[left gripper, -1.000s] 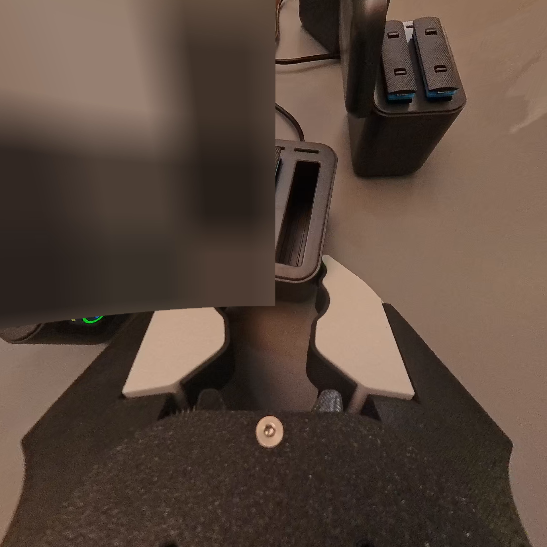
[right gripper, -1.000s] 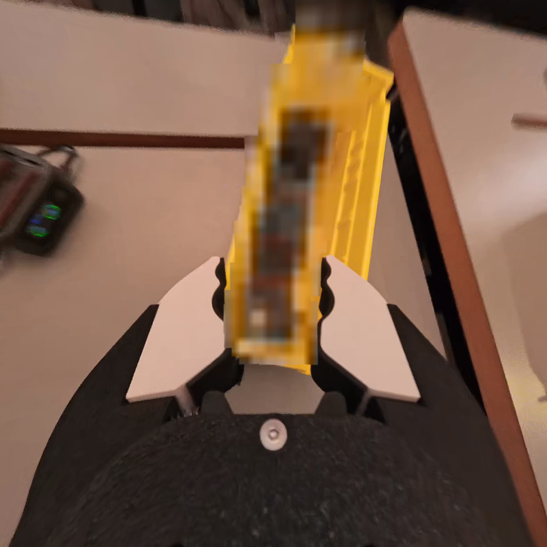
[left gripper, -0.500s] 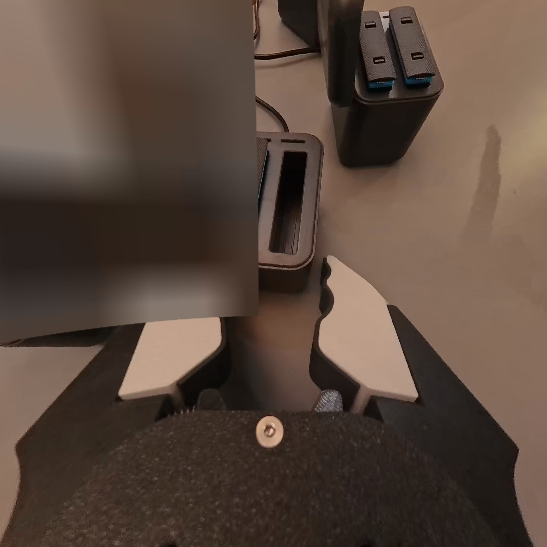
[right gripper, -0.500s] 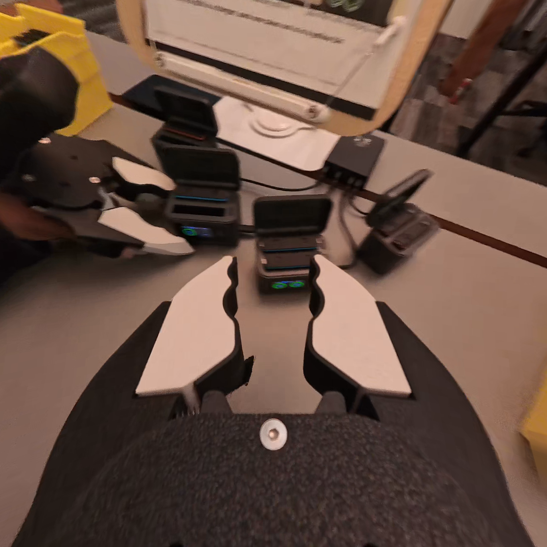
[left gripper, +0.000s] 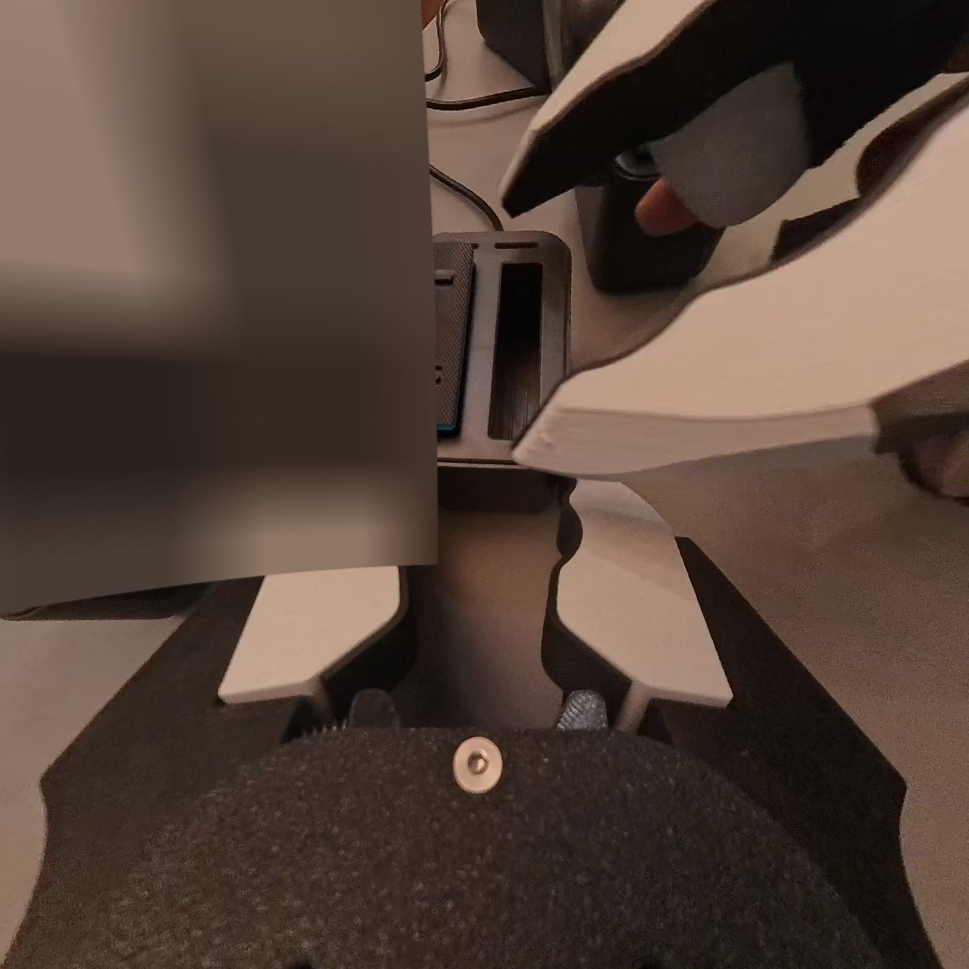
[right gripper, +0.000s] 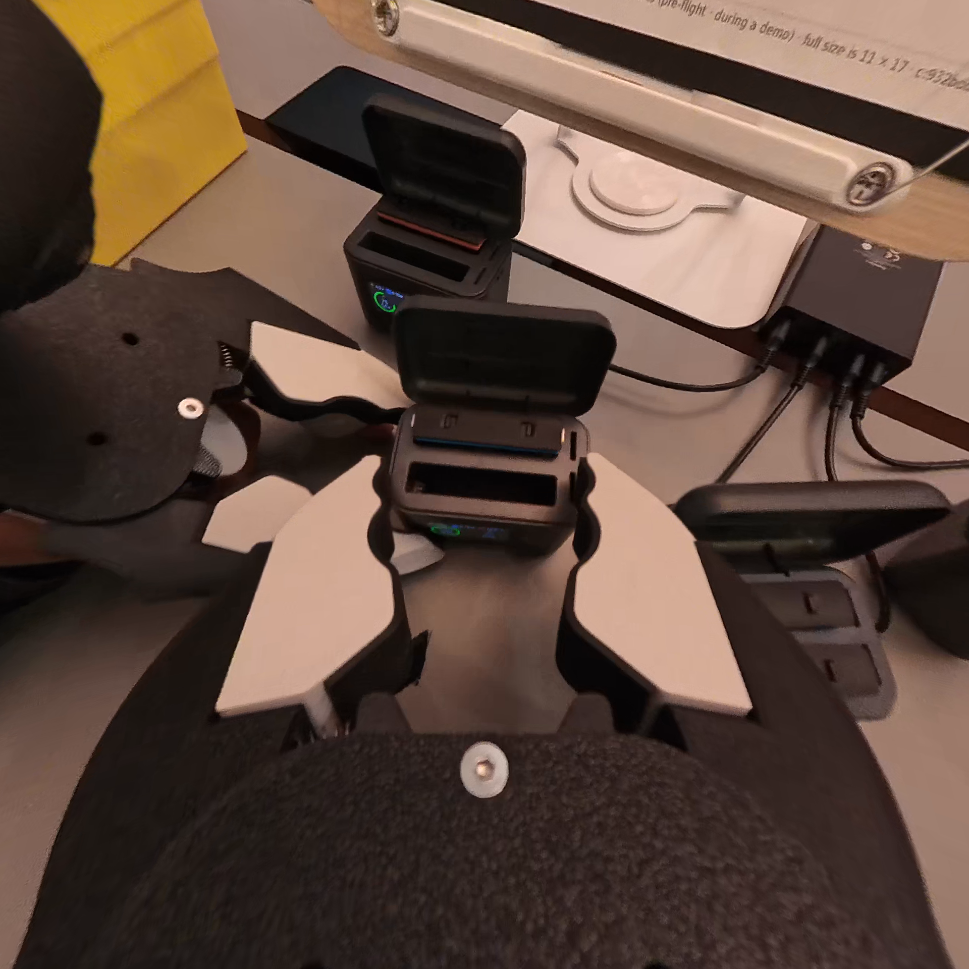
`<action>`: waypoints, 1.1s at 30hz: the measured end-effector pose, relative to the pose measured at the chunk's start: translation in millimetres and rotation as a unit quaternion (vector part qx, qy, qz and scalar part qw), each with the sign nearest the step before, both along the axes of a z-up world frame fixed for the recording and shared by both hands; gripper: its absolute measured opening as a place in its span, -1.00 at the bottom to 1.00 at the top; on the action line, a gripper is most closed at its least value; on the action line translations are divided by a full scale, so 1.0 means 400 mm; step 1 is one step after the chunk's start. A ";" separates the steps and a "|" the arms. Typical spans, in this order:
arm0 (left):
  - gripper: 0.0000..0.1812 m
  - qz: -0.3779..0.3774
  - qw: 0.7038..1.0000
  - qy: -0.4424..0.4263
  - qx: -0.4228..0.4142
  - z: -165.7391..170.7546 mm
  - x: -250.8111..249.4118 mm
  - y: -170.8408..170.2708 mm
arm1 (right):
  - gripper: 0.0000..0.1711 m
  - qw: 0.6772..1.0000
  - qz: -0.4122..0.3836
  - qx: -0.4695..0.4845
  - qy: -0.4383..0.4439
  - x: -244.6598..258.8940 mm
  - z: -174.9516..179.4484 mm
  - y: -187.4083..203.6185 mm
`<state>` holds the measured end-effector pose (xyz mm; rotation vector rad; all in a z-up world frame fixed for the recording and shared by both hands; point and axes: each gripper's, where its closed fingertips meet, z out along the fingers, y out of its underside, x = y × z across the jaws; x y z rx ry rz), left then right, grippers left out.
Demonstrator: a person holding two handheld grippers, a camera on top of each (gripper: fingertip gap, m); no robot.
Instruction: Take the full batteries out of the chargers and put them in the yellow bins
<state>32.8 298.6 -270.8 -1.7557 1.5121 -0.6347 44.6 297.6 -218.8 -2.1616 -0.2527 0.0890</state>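
The right hand-held gripper (right gripper: 480,503) has its white fingers spread apart, one on either side of the middle charger (right gripper: 480,498) on the grey bench (right gripper: 131,681), not clearly pressing on it. That charger stands upright with its lid tipped back; its front slot is empty, and the rear slot holds one black battery (right gripper: 485,435) with a blue edge, its long axis running left to right across the view. A small lit display with green marks faces the camera; its writing is too small to read. The left hand-held gripper (right gripper: 325,456), also with fingers apart and holding nothing, lies at the charger's left side. Behind stands a second open charger (right gripper: 419,262), and at right a third charger (right gripper: 818,618) carries two batteries. A yellow bin (right gripper: 157,120) sits at far left. A printed sheet (right gripper: 786,31) on a board overhead bears writing.
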 end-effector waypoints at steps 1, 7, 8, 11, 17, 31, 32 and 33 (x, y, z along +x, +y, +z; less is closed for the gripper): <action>-0.38 0.000 1.000 0.000 0.000 0.000 0.000 0.000 | -0.21 1.000 -0.003 0.003 0.001 0.001 0.000 0.008; -0.38 -0.001 1.000 0.000 -0.001 0.000 0.000 0.000 | -0.17 1.000 -0.011 0.000 0.005 0.006 -0.009 0.041; -0.38 -0.001 1.000 0.000 -0.001 0.000 0.000 0.000 | -0.17 1.000 -0.011 -0.001 0.005 0.006 -0.013 0.045; -0.38 -0.001 1.000 0.000 -0.001 0.000 0.000 0.000 | -0.16 1.000 -0.012 0.000 0.011 0.002 -0.019 0.053; -0.38 -0.001 1.000 0.000 -0.002 -0.001 0.001 0.000 | -0.15 1.000 -0.014 0.008 0.014 -0.002 -0.023 0.064; -0.37 0.003 1.000 0.000 0.001 0.000 0.003 0.001 | -0.30 0.999 -0.010 0.041 0.013 -0.006 -0.016 0.064; -0.37 0.003 1.000 0.000 0.001 0.000 0.003 0.001 | -0.30 0.999 -0.010 0.042 0.013 -0.006 -0.015 0.064; -0.37 0.004 1.000 0.000 0.001 0.000 0.003 0.002 | -0.30 0.999 -0.010 0.042 0.013 -0.006 -0.016 0.064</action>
